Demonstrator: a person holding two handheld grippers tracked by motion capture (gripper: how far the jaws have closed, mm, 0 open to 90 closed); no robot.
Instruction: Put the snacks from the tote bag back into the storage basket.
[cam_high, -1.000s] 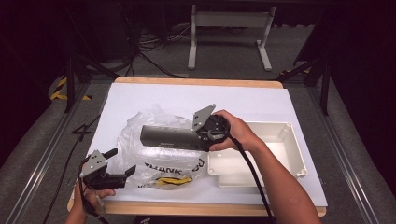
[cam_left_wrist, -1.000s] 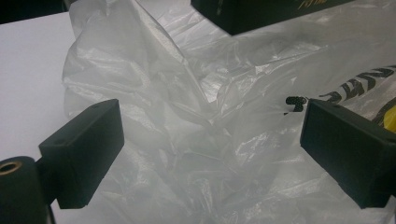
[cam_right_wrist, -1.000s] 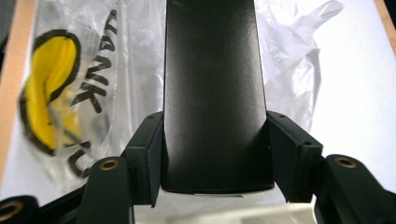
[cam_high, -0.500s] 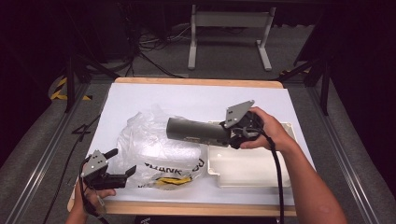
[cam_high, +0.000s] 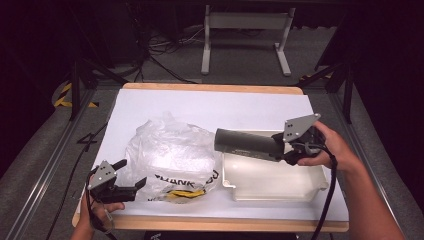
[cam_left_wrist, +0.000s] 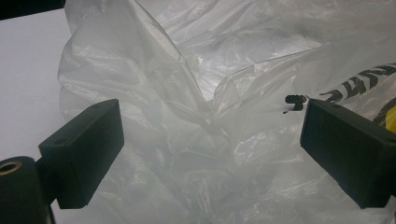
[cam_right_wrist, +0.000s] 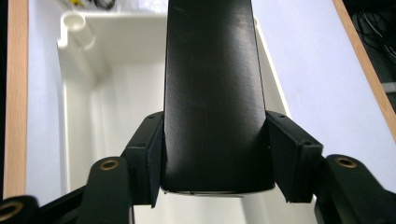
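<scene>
Jaws of the right gripper (cam_high: 285, 149) are clamped on the two sides of a dark cylinder (cam_high: 246, 142), gripping it near one end — the right gripper view shows both black pads pressed flat against the dark tube (cam_right_wrist: 212, 93) with no gap. From the high view the cylinder lies roughly level in the air, its free end pointing toward the person's left, and it hangs over the near-left part of a white plastic tray (cam_high: 305, 192) that sits on the right half of the white table (cam_high: 200, 105); whether it touches the tray's rim I cannot tell. Along the jaws, the tray's bare inside (cam_right_wrist: 116, 107) shows beneath the tube. To the left of the tray, just beside it, lies a crumpled clear plastic bag (cam_high: 167, 155) with black lettering and a bit of yellow at its near edge. The left gripper (cam_high: 131, 174) rests at the table's near-left corner with its jaws spread wide apart, holding nothing — in the left gripper view the bag's wrinkled film (cam_left_wrist: 201, 107) lies close ahead between the two pads.
</scene>
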